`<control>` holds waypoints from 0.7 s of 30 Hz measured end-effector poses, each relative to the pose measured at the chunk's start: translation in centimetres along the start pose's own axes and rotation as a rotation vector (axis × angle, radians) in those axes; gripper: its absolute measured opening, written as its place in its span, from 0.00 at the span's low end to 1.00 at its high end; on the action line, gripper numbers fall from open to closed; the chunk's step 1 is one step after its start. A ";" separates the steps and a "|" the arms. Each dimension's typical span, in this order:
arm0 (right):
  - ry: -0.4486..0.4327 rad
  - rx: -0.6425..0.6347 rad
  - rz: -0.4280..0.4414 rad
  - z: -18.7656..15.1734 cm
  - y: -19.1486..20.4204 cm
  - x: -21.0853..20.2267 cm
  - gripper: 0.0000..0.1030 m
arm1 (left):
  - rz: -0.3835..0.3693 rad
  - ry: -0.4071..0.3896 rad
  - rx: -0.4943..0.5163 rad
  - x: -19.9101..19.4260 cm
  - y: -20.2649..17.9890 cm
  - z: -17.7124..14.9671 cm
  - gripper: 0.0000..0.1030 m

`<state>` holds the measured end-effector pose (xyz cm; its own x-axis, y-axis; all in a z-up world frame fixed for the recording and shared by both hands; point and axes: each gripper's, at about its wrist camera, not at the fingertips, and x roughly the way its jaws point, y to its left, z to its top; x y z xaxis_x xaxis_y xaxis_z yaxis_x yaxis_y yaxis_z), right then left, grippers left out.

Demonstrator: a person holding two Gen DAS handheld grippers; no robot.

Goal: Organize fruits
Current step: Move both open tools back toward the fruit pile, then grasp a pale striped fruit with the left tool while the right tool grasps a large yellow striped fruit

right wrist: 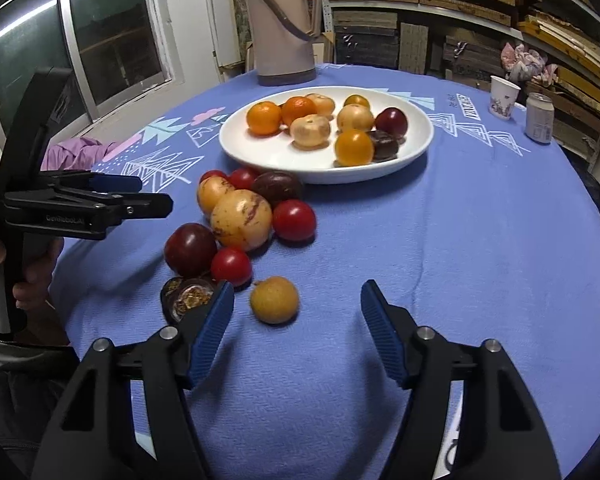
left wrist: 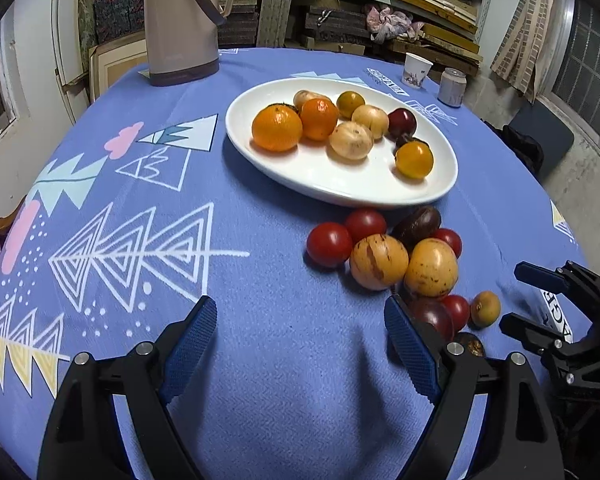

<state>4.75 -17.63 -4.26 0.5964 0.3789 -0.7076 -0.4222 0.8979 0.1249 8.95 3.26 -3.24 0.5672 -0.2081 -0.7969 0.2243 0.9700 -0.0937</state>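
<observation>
Right gripper (right wrist: 297,312): the fingers are spread wide and nothing is held; they hang low over the tabletop (right wrist: 480,240), with the left finger's tip just beside a halved passion fruit (right wrist: 186,298).
Left gripper (left wrist: 300,328): the fingers are likewise wide apart and empty, over bare blue cloth, with the loose fruit just past the right finger's tip.
Nearest fruit: a small round tan fruit (right wrist: 274,299) lies alone between the right gripper's fingertips and slightly ahead of them, apart from the rest.
Step in hand: judged to be the pickup of this small fruit for the plate (right wrist: 260,152). The fingers are best eased forward until it is centred between the pads, then closed gently, since round fruit is likely to roll or bruise.
Loose pile: red tomatoes (right wrist: 294,220), two speckled yellow fruits (right wrist: 240,220) and dark purple ones (right wrist: 190,249) are bunched together on the tabletop, between the grippers and the plate.
Plate: white and oval, further back; oranges (right wrist: 263,117), pale yellow fruits, a dark red one and what may be another halved passion fruit already lie in it.
Progress: roughly half of the fruit seems to be gathered.
</observation>
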 end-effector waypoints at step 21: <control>0.036 -0.034 0.009 -0.7 1.4 2.5 0.28 | -0.036 0.014 0.033 -0.4 -2.1 -0.7 0.84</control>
<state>5.20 -15.52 -6.35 0.5678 0.3785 -0.7309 -0.4511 0.8859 0.1083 7.71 1.42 -3.13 0.5469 -0.2408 -0.8018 0.2705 0.9572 -0.1030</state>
